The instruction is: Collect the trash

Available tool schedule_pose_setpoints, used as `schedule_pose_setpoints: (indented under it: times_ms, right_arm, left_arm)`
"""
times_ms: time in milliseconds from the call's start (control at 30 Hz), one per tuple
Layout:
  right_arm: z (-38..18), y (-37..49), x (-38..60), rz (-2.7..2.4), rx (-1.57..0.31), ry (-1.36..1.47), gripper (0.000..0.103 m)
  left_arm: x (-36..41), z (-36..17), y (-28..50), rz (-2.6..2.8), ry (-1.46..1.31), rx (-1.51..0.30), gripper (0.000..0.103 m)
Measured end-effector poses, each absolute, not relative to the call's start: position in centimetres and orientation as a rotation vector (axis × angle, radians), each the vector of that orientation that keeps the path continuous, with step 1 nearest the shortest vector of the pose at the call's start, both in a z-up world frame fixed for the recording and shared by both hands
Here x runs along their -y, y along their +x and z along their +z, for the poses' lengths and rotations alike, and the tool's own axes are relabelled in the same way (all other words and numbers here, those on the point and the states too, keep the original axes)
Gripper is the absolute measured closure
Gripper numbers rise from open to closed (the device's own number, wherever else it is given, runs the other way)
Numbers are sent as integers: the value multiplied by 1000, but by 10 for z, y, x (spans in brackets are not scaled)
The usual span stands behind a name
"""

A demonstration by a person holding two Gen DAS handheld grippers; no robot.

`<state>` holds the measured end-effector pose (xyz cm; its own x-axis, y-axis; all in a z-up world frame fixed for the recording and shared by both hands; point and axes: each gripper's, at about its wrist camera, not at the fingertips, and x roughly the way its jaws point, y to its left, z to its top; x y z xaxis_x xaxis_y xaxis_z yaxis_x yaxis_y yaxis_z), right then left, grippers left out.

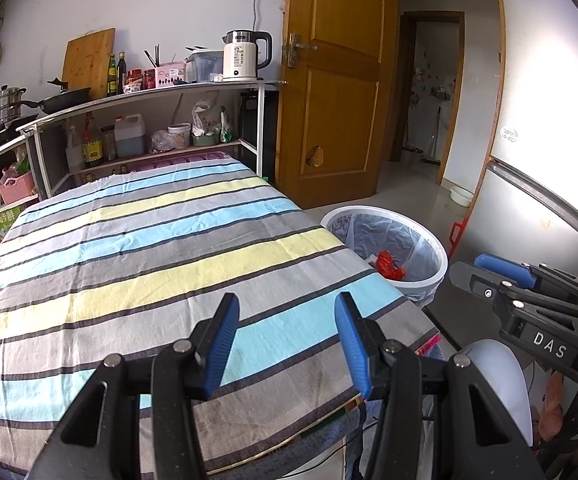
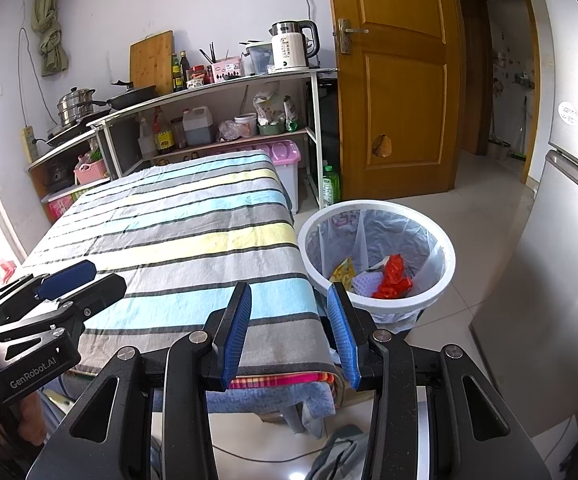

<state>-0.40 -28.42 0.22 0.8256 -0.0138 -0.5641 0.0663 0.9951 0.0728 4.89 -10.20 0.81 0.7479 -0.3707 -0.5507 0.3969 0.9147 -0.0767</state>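
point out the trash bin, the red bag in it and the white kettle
trash bin (image 2: pixel 447 276), right wrist view, white rim on its right side
red bag (image 2: pixel 393 278), right wrist view, middle of the crumpled plastic
white kettle (image 2: pixel 289 53), right wrist view, front of its body

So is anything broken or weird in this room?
Yes. The wooden door has a ragged hole broken through its lower panel. Everything else looks ordinary: the trash sits inside the white bin beside the table.

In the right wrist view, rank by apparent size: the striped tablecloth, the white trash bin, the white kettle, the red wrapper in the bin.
1. Striped tablecloth
2. White trash bin
3. White kettle
4. Red wrapper

The kettle and wrapper look close; the kettle stands farther away, so their true order is unsure.
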Motion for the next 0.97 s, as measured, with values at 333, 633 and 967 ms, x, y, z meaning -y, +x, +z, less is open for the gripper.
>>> schedule_pose_setpoints:
  times_ms: [333, 633, 967]
  right_arm:
    - [0, -5, 285, -45, -596, 95, 62]
    - [2, -6, 285, -47, -592, 96, 62]
    - [2, -7, 285, -49, -592, 95, 62]
  left_arm:
    - [102, 8, 48, -424, 55, -591, 51]
    - [101, 8, 46, -425, 61, -589, 51]
    - [101, 10, 44, -420, 64, -579, 52]
